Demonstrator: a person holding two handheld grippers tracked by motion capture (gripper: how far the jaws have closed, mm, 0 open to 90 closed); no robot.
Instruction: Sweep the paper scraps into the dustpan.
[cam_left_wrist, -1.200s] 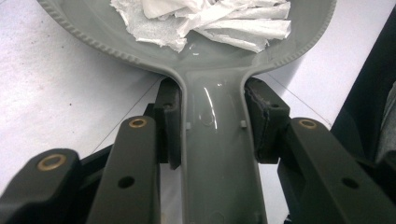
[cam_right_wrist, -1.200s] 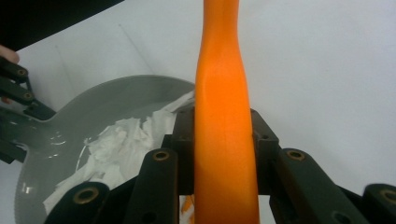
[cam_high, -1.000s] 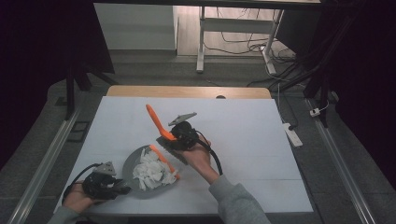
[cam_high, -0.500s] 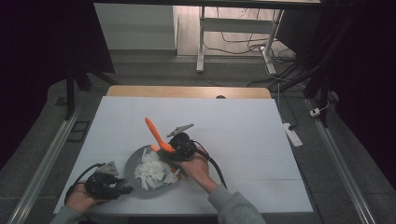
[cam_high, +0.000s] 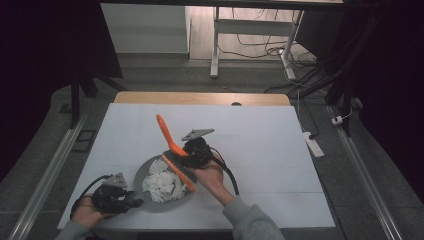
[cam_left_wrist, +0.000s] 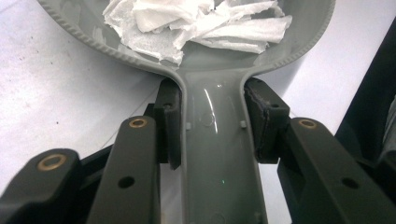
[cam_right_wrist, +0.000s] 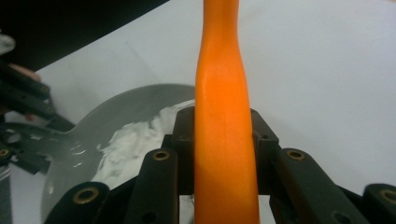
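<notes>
A grey dustpan (cam_high: 141, 172) lies on the white table at the near left, with white paper scraps (cam_high: 161, 182) in it. My left gripper (cam_high: 131, 201) is shut on the pan's handle (cam_left_wrist: 215, 154), one pad (cam_left_wrist: 169, 121) pressing each side. My right gripper (cam_high: 186, 152) is shut on the handle of an orange brush (cam_high: 165, 131). That handle slants up and away, and the brush's long orange edge (cam_high: 179, 175) rests along the pan's right side beside the scraps. In the right gripper view the orange handle (cam_right_wrist: 224, 116) runs up between the jaws, with the pan (cam_right_wrist: 130, 100) behind at the left.
The white table top (cam_high: 260, 135) stretches right and away from the pan. A wooden strip (cam_high: 200, 98) runs along its far edge. A white power strip (cam_high: 312, 142) lies just off the right edge. Metal rails flank the table on the floor.
The right gripper and its orange brush dipped a little toward the pan half a second ago and have since come back up. The left gripper and the pan stayed put.
</notes>
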